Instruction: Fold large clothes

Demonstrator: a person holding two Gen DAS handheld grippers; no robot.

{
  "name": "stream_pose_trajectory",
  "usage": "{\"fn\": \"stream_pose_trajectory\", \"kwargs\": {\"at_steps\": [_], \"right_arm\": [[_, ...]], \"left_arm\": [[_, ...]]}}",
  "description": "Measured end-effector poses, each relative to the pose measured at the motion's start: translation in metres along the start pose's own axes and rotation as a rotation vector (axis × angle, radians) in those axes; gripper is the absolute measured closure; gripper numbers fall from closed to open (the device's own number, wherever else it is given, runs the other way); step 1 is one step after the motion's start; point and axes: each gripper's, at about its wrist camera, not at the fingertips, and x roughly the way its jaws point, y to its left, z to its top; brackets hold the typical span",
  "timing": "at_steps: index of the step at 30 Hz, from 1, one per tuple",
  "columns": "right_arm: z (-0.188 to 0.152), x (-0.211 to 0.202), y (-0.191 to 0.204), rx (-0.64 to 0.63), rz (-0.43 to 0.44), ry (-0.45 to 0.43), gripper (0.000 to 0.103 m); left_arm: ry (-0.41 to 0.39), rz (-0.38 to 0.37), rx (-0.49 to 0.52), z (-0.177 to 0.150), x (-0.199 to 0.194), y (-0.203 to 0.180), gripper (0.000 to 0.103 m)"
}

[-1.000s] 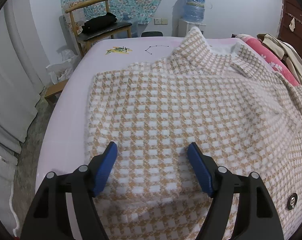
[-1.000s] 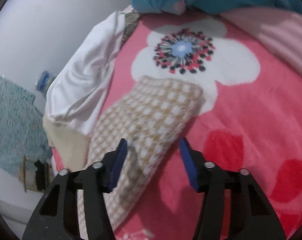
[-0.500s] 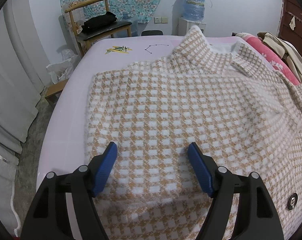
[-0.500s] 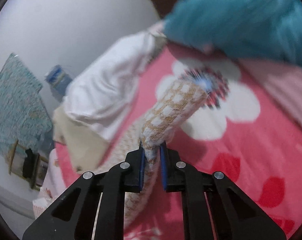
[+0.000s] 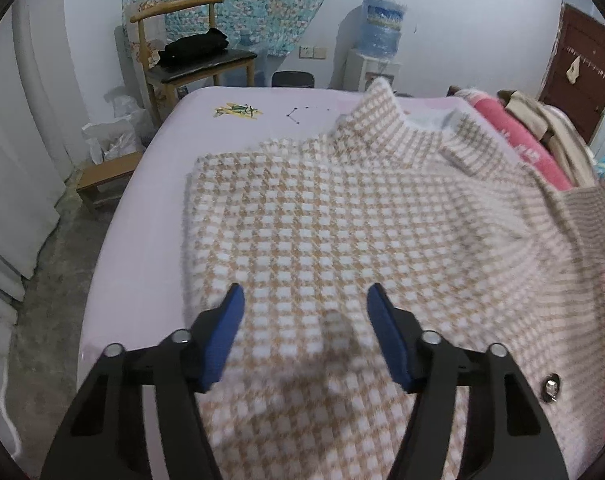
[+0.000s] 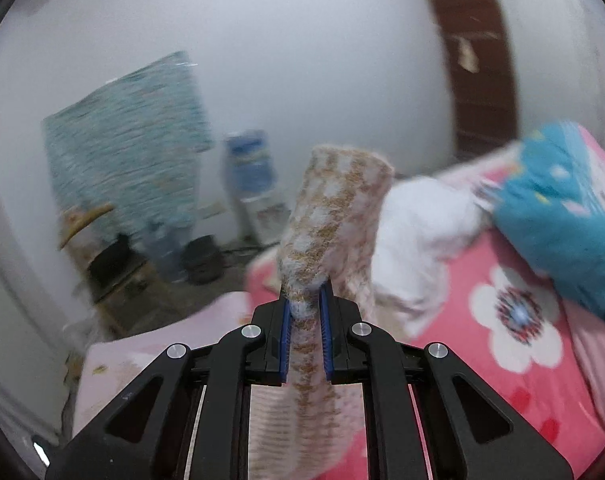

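Left wrist view: left gripper (image 5: 304,326) gapes wide over the coat (image 5: 342,232) spread on the bed (image 5: 142,248) — right gripper (image 6: 305,310) pinches its sleeve (image 6: 334,216), raised above the blanket (image 6: 502,360).

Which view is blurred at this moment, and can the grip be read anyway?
Right wrist view: background smeared by motion, but the right gripper reads sharply, shut on the checked sleeve. Left wrist view: mostly sharp, fisheye-bent edges; left gripper open over the checked sweater.
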Motion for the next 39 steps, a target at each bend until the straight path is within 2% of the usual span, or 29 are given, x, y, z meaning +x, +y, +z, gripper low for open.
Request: {"fn": "stream_pose_trajectory", "kwargs": {"at_steps": [3,7,10,12,13,14,15,16,19,21,24,27,28,30,32,34,37,38,39], "right_arm": [[-0.001,-0.007,0.066,-0.092,0.097,-0.001,0.092],[-0.020,-0.008,0.152,-0.198,0.256,0.030,0.093],[-0.050,-0.001,0.213,-0.282,0.385,0.103,0.089],[-0.083,0.012,0.251,-0.338,0.496,0.215,0.084],[-0.101,0.021,0.265,-0.357,0.562,0.283,0.064],[-0.114,0.026,0.272,-0.365,0.610,0.327,0.039],[-0.128,0.030,0.277,-0.372,0.646,0.362,0.032],[-0.144,0.035,0.280,-0.399,0.665,0.394,0.031],[-0.164,0.044,0.273,-0.460,0.626,0.416,0.031],[-0.167,0.054,0.251,-0.454,0.577,0.422,0.030],[-0.164,0.076,0.207,-0.385,0.478,0.434,0.029],[-0.163,0.102,0.151,-0.308,0.337,0.443,0.029],[-0.161,0.111,0.129,-0.283,0.282,0.445,0.029],[-0.161,0.119,0.102,-0.237,0.226,0.458,0.029],[-0.164,0.135,0.075,-0.175,0.194,0.484,0.029],[-0.166,0.148,0.060,-0.133,0.176,0.506,0.029],[-0.174,0.161,0.050,-0.105,0.170,0.526,0.029],[-0.174,0.160,0.047,-0.102,0.170,0.530,0.029],[-0.176,0.164,0.045,-0.100,0.168,0.535,0.029]], "left_arm": [[-0.013,-0.045,-0.022,-0.004,-0.017,0.010,0.057],[-0.027,-0.092,-0.055,-0.012,-0.040,0.028,0.065],[-0.036,-0.103,-0.074,-0.017,-0.052,0.041,0.065],[-0.034,-0.113,-0.096,-0.023,-0.060,0.053,0.065],[-0.030,-0.118,-0.108,-0.026,-0.063,0.058,0.065],[-0.027,-0.122,-0.117,-0.027,-0.064,0.062,0.065],[-0.024,-0.126,-0.123,-0.030,-0.065,0.067,0.065],[-0.022,-0.130,-0.126,-0.031,-0.066,0.070,0.065],[-0.016,-0.160,-0.133,-0.033,-0.066,0.077,0.065],[-0.021,-0.192,-0.125,-0.030,-0.066,0.077,0.065],[-0.031,-0.249,-0.120,-0.017,-0.060,0.072,0.065],[-0.018,-0.283,-0.141,0.007,-0.040,0.065,0.065],[-0.008,-0.285,-0.144,0.013,-0.031,0.063,0.065],[0.042,-0.262,-0.171,0.033,-0.002,0.061,0.065],[0.107,-0.259,-0.193,0.048,0.029,0.062,0.065],[0.164,-0.216,-0.205,0.058,0.054,0.062,0.065],[0.157,-0.200,-0.193,0.067,0.061,0.060,0.065],[0.152,-0.194,-0.183,0.069,0.060,0.059,0.069],[0.148,-0.185,-0.166,0.071,0.059,0.057,0.078]]}}
